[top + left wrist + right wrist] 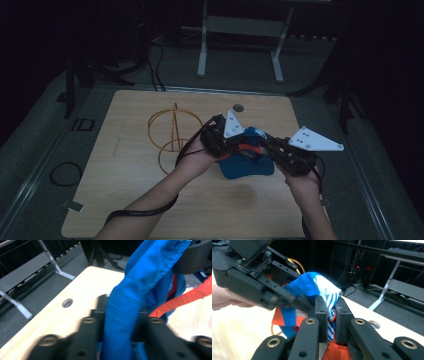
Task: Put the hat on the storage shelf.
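A blue cloth (247, 167) with an orange strap and a white striped patch is held up just above the middle of the wooden table (125, 200), between both hands. My left gripper (239, 145) comes in from the left. In the left gripper view its jaws (122, 312) pinch a thick fold of the blue cloth (147, 277). My right gripper (266, 148) comes in from the right, and its jaws (332, 307) clamp the striped edge of the cloth (307, 285). The two grippers sit close together, almost tip to tip.
A yellow wire stand (172, 132) sits on the table just left of the left hand. A round cable hole (238, 107) lies near the far edge. A white metal frame (240, 30) stands beyond the table. A black cable loop (65, 173) lies on the floor at the left.
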Motion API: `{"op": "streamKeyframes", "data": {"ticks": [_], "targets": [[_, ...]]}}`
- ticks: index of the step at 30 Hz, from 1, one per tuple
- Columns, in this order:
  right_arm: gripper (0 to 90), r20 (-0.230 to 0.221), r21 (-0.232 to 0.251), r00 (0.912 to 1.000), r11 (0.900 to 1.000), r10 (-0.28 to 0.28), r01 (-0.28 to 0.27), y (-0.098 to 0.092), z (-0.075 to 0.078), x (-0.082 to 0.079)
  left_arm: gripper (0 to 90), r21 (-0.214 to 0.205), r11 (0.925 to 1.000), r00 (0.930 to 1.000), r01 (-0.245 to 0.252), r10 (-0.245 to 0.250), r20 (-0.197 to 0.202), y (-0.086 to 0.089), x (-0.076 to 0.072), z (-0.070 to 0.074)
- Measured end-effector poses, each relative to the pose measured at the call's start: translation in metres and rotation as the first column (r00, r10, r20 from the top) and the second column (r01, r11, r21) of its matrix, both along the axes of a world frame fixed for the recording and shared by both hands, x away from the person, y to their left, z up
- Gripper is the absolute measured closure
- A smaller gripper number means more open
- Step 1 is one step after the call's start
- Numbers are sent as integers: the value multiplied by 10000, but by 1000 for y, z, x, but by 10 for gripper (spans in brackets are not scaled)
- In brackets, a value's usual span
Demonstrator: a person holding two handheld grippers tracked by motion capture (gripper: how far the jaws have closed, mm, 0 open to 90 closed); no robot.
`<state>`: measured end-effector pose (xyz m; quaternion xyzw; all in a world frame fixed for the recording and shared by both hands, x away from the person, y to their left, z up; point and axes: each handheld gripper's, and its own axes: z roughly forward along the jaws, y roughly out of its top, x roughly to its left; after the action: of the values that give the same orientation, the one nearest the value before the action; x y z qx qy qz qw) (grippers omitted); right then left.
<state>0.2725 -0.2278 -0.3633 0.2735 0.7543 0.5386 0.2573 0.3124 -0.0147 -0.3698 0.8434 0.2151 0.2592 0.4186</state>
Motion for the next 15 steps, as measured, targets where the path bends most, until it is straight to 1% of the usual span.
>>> {"op": "streamKeyframes", "data": {"ticks": [1,2,3,4,6,8,9,10,11,13,14,15], "targets": [[830,-30,-2,10000,10000,-3,3,0,-1,0,839,33,10000,10000,-18,18,2,-1,0,-1],[831,-46,-3,10000,10000,34,-34,1,-3,0,873,111,9999,9999,-72,71,88,-2,0,-2],[830,-78,-84,10000,10000,43,-44,2,-4,-1,882,164,9998,9998,-120,117,157,-2,0,-2],[830,-64,-113,10000,9999,57,-57,2,-5,-1,885,98,9998,9996,-194,192,209,-2,1,-3],[829,-105,-59,9999,10000,55,-55,3,-7,-2,890,39,9996,9990,-293,291,340,-2,1,-2],[826,-158,-20,9998,10000,75,-75,3,-9,-3,892,28,9994,9978,-355,353,568,-2,0,-1],[817,-155,12,9998,10000,83,-83,3,-9,-3,892,10,9995,9975,-321,320,633,-2,-1,1],[796,-183,86,9998,9999,128,-126,3,-9,-4,893,-17,9996,9972,-269,270,701,-1,-2,2],[763,-175,74,9996,9998,209,-208,2,-9,-5,893,-23,9993,9956,-361,361,870,-1,-3,4],[699,-109,48,9997,9998,217,-217,2,-9,-8,894,-23,9995,9947,-320,321,977,0,-3,6],[699,-109,48,9997,9998,217,-217,2,-9,-8,894,-23,9995,9947,-320,321,977,0,-3,6],[668,-124,99,9995,9995,294,-293,1,-9,-10,894,-54,9989,9922,-475,478,1150,1,-3,9]]}}
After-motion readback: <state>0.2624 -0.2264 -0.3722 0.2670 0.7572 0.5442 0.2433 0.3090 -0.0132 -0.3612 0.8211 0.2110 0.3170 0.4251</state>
